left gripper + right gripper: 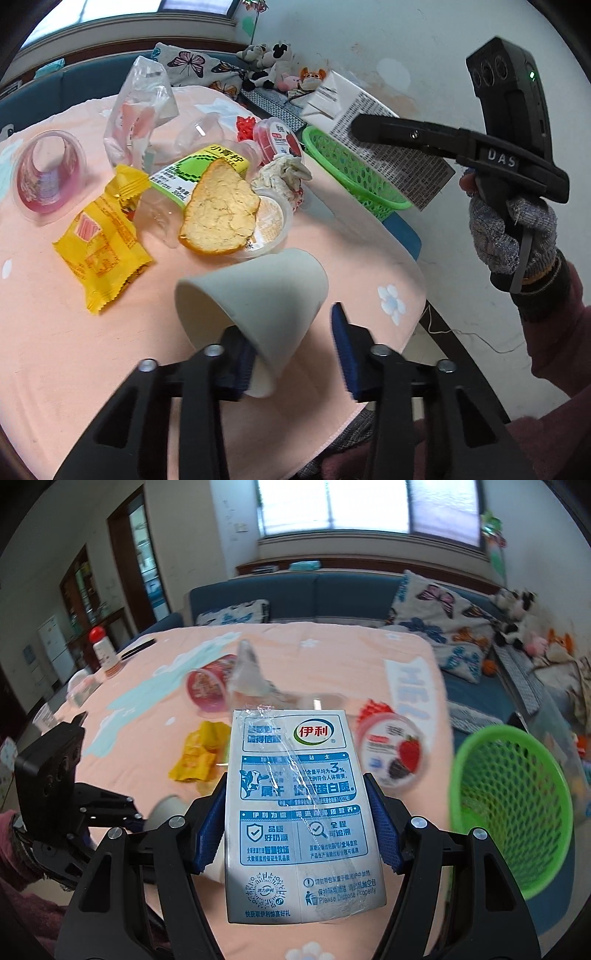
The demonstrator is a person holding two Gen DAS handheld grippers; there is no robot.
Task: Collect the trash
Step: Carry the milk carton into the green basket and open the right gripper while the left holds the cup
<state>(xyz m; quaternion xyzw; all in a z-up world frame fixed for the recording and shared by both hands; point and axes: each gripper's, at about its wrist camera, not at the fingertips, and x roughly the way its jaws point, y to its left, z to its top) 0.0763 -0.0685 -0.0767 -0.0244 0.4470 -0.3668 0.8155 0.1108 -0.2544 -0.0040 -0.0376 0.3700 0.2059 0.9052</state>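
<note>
My right gripper [299, 823] is shut on a white and blue milk carton [295, 812] and holds it above the table, left of the green mesh basket [509, 812]. In the left wrist view the carton [369, 122] hangs over the basket [351, 170]. My left gripper [291, 358] is open around a tipped white paper cup [258, 302]; the left pad touches its rim, the right pad stands apart. Trash lies behind: a yellow wrapper [99, 243], an orange peel [221, 210], a green drink carton [199, 173].
A pink cloth [74, 369] covers the table. A red yogurt cup [277, 140], a pink plastic cup [48, 173], a clear bag [140, 110] and a crumpled tissue [284, 173] lie on it. A sofa with cushions [443, 627] stands behind.
</note>
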